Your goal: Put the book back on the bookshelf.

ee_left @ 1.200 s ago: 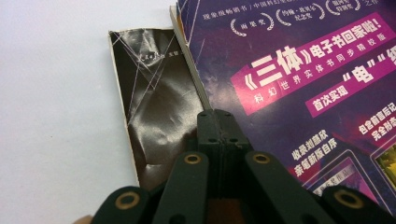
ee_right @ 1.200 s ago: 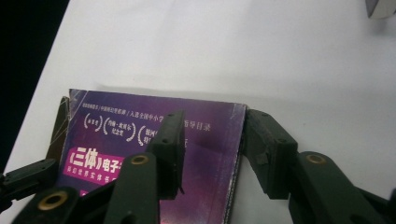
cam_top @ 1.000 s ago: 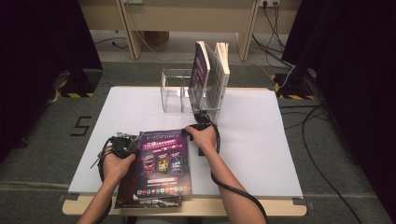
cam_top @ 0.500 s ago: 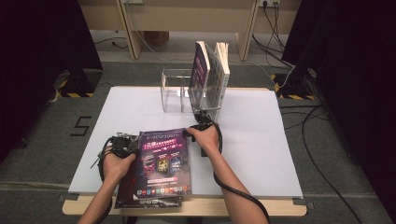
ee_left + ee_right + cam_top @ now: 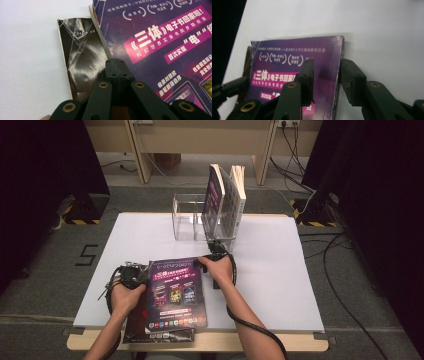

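While the left gripper [image 5: 117, 67] pressed its closed jaws on the stack, the right gripper's [image 5: 325, 75] half-open, widening jaws straddled the purple book's [image 5: 176, 290] edge near the table [image 5: 280, 285] front, needing a squarer bite.

Two books [image 5: 227, 200] stand upright in a clear holder [image 5: 187, 217] on the white table [image 5: 280, 270].

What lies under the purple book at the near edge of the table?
Under the purple book lies a dark book, its cover showing past the purple one's left and near edges. The rest of it is covered, so I cannot tell whether anything lies beneath.
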The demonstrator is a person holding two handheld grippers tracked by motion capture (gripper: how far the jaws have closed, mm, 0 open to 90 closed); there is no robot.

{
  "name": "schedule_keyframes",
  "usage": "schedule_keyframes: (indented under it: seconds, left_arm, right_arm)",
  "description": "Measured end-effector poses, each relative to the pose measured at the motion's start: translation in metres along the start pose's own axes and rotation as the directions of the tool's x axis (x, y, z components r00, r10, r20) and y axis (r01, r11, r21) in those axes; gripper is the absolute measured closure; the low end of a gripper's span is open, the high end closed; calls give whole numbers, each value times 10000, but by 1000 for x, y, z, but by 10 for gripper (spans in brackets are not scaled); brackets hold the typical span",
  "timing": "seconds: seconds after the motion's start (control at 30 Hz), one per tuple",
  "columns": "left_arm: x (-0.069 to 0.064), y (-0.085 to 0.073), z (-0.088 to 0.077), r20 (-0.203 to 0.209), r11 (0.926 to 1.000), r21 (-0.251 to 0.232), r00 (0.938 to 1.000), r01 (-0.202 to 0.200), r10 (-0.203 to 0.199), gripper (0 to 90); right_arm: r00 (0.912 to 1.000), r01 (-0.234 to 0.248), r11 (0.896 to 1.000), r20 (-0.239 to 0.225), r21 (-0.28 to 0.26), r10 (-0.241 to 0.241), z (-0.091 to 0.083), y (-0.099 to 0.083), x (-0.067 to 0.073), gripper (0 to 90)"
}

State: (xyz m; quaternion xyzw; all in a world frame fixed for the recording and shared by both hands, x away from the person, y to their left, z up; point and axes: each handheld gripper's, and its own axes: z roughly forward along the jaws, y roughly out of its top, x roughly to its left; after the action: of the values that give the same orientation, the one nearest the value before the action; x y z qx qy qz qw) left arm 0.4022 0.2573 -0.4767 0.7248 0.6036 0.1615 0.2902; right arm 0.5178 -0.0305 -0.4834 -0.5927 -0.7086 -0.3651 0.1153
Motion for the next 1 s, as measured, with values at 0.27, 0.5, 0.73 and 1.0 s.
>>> schedule_keyframes:
  seconds: [0.27, 0.5, 0.73, 1.0]
  left_arm:
    - [0, 0, 0, -22, 10000, 21, 10000, -51, 51, 896]
    - [-4, 0, 0, -227, 9997, -28, 9994, -251, 250, 896]
    - [-4, 1, 1, -211, 9996, 18, 9994, -292, 292, 896]
    - [-2, -3, 0, -96, 9995, -170, 9996, -264, 262, 887]
  right_arm:
    - [9990, -250, 9996, -368, 125, 254, 1, -4, -2, 684]
    - [9966, 740, 9971, 344, 196, -747, -7, -2, 10, 756]
    - [9965, 815, 9965, 160, 203, -819, -14, -2, 13, 822]
    - [9946, 972, 9952, -350, -76, -975, -25, 0, 22, 849]
